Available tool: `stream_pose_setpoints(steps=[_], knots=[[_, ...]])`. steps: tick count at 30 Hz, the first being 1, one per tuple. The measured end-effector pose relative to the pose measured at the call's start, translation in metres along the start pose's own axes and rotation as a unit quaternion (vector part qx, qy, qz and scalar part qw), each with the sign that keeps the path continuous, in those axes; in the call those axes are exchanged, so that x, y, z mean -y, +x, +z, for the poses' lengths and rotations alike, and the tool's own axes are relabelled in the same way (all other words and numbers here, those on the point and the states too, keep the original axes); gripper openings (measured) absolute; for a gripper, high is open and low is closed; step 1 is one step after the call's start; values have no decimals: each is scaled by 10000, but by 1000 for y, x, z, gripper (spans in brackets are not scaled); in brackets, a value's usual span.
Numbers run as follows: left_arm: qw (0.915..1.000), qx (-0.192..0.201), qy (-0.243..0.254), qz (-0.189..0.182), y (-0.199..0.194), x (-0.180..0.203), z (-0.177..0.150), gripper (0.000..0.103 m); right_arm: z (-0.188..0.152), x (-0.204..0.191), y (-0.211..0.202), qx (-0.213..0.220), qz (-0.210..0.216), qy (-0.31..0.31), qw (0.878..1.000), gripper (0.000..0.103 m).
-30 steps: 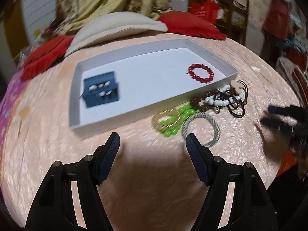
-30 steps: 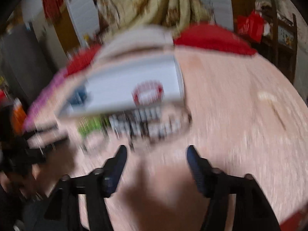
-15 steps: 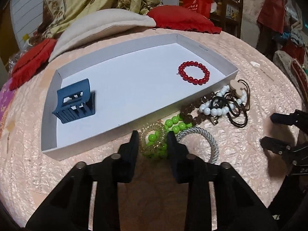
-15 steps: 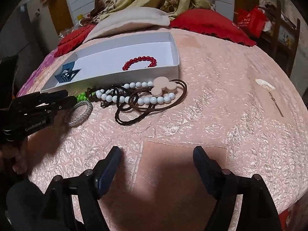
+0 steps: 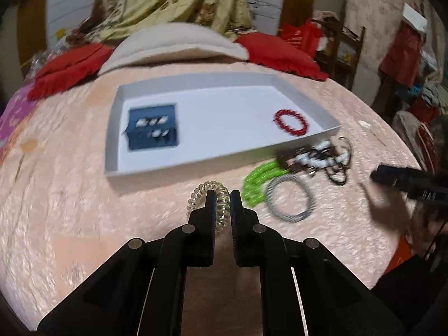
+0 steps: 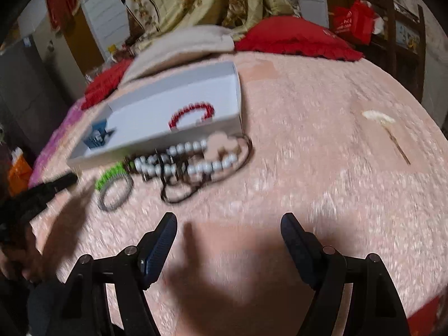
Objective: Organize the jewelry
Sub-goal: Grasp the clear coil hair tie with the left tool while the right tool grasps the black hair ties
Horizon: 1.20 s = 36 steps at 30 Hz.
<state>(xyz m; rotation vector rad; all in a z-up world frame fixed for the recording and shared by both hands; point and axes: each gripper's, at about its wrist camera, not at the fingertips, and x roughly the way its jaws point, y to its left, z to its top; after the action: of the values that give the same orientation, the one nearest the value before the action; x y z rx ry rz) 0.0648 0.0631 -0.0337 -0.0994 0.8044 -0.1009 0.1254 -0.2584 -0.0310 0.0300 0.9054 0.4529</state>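
Note:
My left gripper (image 5: 222, 196) is shut on a clear spiral hair tie (image 5: 196, 200), held just in front of the white tray (image 5: 224, 159). Inside the tray lie a blue hair claw (image 5: 152, 130) and a red bead bracelet (image 5: 291, 121). To the right of the tie, on the pink bedspread, are a green bead bracelet (image 5: 260, 179), a grey cord bracelet (image 5: 280, 217) and a white bead bracelet (image 6: 196, 165) tangled with brown hair bands. My right gripper (image 6: 228, 221) hovers short of that pile, its jaws closing with nothing between them.
A cream-tipped hairpin (image 6: 378, 117) lies alone on the bedspread far right. Red cushions (image 5: 280, 53) and a beige pillow (image 5: 173, 44) lie behind the tray. A dark wooden shelf (image 6: 403, 28) stands beyond the bed's right side.
My left gripper has gone from wide open to shut around the spiral tie, and has drawn it left, away from the green beads. The right gripper has shifted slightly.

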Motion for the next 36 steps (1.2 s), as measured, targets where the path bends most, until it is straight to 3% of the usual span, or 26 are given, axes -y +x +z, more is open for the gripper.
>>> stream_pose_setpoints(steps=[5, 8, 12, 18, 24, 29, 36], knots=[[9992, -141, -378, 55, 13, -13, -11, 8, 22, -10, 15, 183, 25, -495, 9986, 43], [9988, -136, -477, -30, 13, -16, -12, 8, 33, -20, 23, 388, 115, -794, 9960, 39], [9983, -145, -549, -93, 12, -20, -13, 8, 38, -21, 47, 79, -159, -926, 9955, 36], [9982, -158, -571, -135, 12, -21, -13, 8, 41, -16, 58, -98, -377, -837, 9957, 36], [9981, -160, -579, -146, 12, -21, -13, 8, 45, -9, 65, -78, -224, -639, 9977, 36], [9980, -159, -588, -154, 12, -22, -13, 8, 44, -7, 53, 76, -114, -591, 9982, 6], [9984, -164, -541, -99, 11, -19, -12, 8, 34, -14, 14, 467, 62, -523, 9975, 6]])
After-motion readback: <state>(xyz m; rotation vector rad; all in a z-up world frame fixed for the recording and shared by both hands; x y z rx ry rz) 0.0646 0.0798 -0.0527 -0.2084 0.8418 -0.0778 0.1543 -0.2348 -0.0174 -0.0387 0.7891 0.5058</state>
